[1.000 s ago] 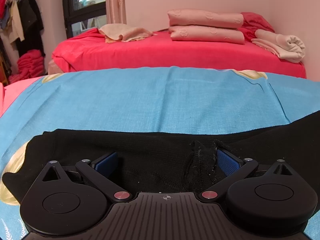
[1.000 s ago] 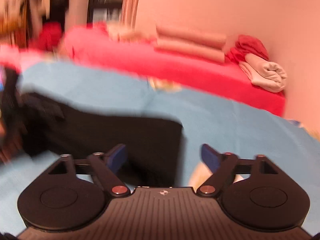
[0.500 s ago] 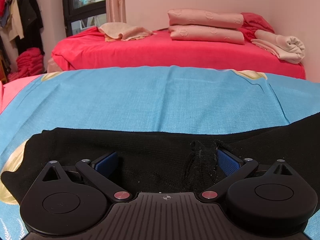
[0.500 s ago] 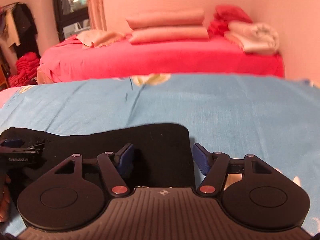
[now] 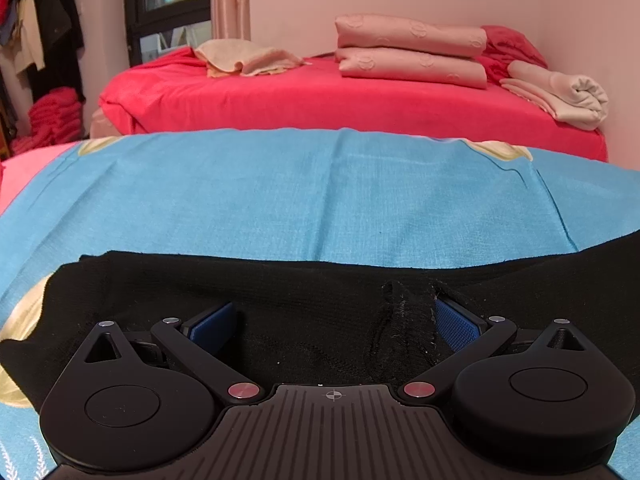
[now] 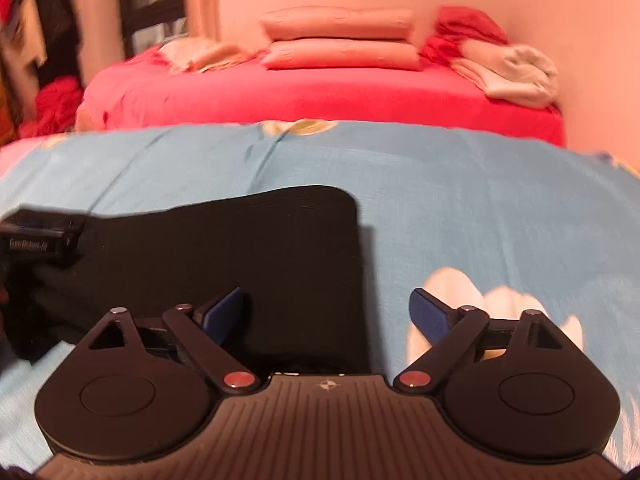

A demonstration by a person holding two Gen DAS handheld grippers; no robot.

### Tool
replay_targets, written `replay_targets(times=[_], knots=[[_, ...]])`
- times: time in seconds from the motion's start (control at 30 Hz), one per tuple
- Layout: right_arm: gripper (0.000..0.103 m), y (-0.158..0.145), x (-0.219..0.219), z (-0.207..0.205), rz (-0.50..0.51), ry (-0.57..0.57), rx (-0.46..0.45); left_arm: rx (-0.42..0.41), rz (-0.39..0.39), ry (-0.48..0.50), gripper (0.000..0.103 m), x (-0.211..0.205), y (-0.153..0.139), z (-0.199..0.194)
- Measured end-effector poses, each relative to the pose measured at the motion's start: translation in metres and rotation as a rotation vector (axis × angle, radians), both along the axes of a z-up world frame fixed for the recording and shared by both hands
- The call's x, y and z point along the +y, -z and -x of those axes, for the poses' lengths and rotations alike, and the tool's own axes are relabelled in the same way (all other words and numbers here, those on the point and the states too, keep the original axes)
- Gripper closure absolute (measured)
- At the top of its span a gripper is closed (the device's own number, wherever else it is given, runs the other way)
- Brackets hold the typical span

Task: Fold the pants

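Evidently soft, light and limp, the black knit pants (image 5: 304, 284) lie flat along the near side of the woven blue bedsheet (image 5: 320, 196), best pinched at a corner or hem, with the left gripper (image 5: 334, 320) and right gripper (image 6: 326, 312) both spread apart, clamping nothing.

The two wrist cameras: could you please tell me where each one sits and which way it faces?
Left wrist: sits on the left gripper, low over the black knit pants on the blue bedsheet, facing the red bed; both open fingers show.
Right wrist: sits on the right gripper, over the pants' square end, facing the same way; its open fingers show, with the left gripper at the frame's left edge.
Shared: pants, sheet, red bed, stacked pink pillows.
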State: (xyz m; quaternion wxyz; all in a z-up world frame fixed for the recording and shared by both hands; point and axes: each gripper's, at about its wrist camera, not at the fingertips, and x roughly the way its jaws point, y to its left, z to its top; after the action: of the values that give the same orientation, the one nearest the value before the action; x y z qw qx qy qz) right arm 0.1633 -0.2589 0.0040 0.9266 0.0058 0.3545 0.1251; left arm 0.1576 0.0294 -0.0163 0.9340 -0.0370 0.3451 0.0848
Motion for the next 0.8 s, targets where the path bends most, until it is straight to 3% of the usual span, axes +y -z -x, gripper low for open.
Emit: replay_targets(times=[0.1, 0.2, 0.4, 0.53, 0.57, 0.67, 0.7, 0.73, 0.8], knots=[[0.011, -0.015, -0.008, 0.006, -0.009, 0.069, -0.004, 0.008, 0.018, 0.018, 0.0, 0.007, -0.004, 0.003], [0.011, -0.032, 0.008, 0.023, 0.129, 0.076, -0.102, -0.002, 0.037, 0.025, 0.0, 0.017, -0.016, 0.012], [0.012, -0.05, 0.067, 0.054, 0.174, -0.137, -0.224, -0.037, 0.055, 0.034, 0.0, 0.048, -0.031, 0.038], [0.019, -0.043, 0.112, 0.053, 0.184, -0.258, -0.209, -0.01, 0.093, 0.079, 0.0, 0.055, -0.022, 0.051], [0.019, -0.04, 0.123, 0.049, 0.175, -0.288, -0.183, -0.014, 0.152, 0.124, 0.0, 0.058, -0.023, 0.054], [0.022, -0.021, 0.143, 0.027, 0.15, -0.33, -0.039, 0.004, 0.482, 0.3, 0.0, 0.078, -0.024, 0.046], [0.022, -0.018, 0.146, 0.022, 0.148, -0.31, -0.031, -0.007, 0.521, 0.286, 0.0, 0.082, -0.026, 0.045], [0.022, -0.02, 0.149, 0.02, 0.144, -0.295, -0.034, -0.033, 0.495, 0.261, 0.0, 0.083, -0.03, 0.046], [0.024, -0.032, 0.15, 0.021, 0.108, -0.278, -0.078, -0.084, 0.356, 0.223, 0.0, 0.081, -0.04, 0.053]])
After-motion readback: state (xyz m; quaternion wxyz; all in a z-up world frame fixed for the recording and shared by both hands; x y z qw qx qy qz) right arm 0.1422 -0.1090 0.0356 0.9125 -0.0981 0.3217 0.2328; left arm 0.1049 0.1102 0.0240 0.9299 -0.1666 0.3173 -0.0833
